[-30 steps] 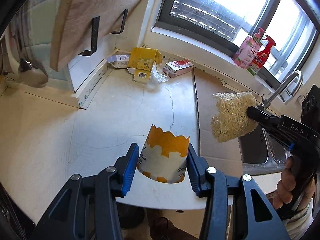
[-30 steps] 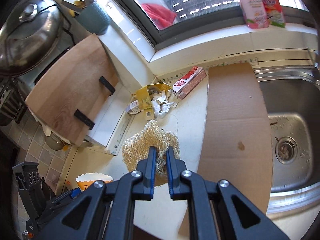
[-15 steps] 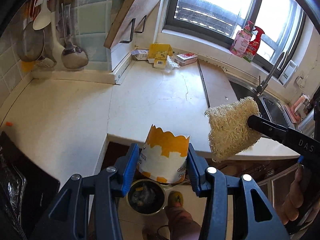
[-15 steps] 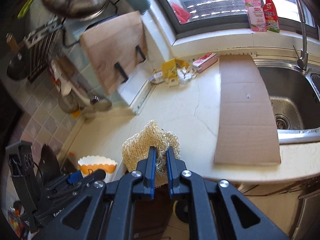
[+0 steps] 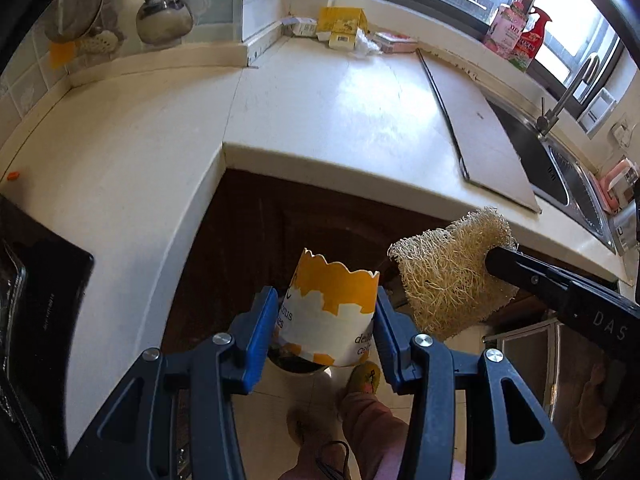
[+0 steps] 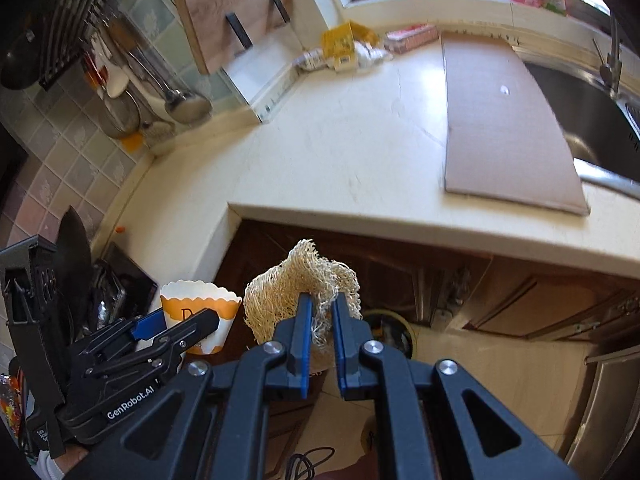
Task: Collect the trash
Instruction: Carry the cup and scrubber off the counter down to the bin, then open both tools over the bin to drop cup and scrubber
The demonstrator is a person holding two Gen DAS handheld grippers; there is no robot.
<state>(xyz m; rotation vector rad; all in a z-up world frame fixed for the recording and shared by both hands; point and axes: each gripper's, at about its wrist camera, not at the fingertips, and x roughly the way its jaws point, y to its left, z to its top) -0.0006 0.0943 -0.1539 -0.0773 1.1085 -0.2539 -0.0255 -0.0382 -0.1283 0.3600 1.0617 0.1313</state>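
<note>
both tongs are loaded, left gripper [image 5: 324,330] clamped on the paper cup [image 5: 334,312] and right gripper [image 6: 320,320] pinched shut on the loofah scrubber [image 6: 296,292], over the floor bin [image 6: 394,330] below the counter [image 5: 320,120], where an off-centre release could miss.

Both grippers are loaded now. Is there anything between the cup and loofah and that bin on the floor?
Nothing visible. The paper cup hangs right above the bin, partly hiding it; the loofah is beside it, with open air beneath.
</note>
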